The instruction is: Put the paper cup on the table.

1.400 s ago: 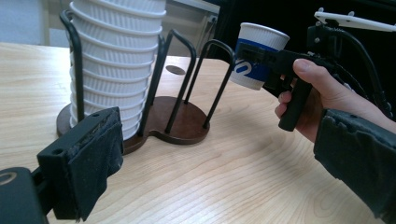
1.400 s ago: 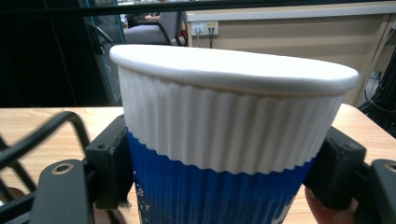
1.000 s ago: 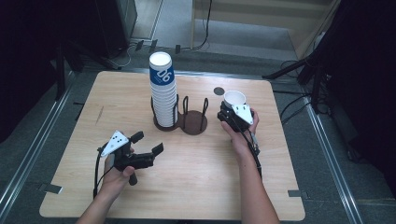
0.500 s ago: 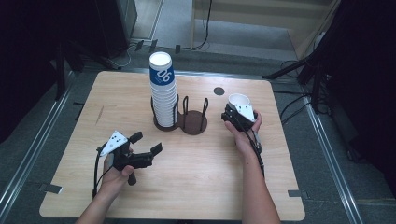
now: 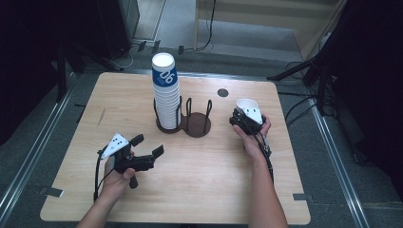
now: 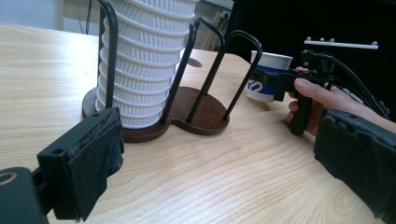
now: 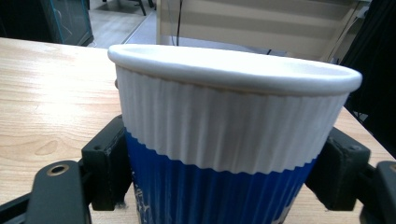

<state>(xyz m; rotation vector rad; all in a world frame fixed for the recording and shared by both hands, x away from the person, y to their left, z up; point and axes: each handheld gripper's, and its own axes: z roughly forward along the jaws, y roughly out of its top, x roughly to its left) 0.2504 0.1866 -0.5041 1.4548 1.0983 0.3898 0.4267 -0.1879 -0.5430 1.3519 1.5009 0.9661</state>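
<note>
Here: paper cup (image 7: 224, 135), white ribbed top, blue lower band. Stands upright, apparently resting on the table (image 5: 214, 180), well right of the rack (image 5: 195, 124) and apart from it. Looks very light, thin-walled, easy to crush or tip. Ribbing should keep it from slipping, so needs only a soft pinch. Best taken low to mid wall, on opposite sides, below the rolled rim. Sits between the jaws of the right gripper (image 5: 243, 118), one pad on each side at the blue band. Jaws have just been opening, yet pads look to be touching the wall, so counted as a light grip on the cup. Farther out: tall stack (image 5: 166, 95) nested in the rack's left slot, right slot empty. Left gripper (image 5: 148, 145) at near left of table, jaws apart, holding nothing.
</note>
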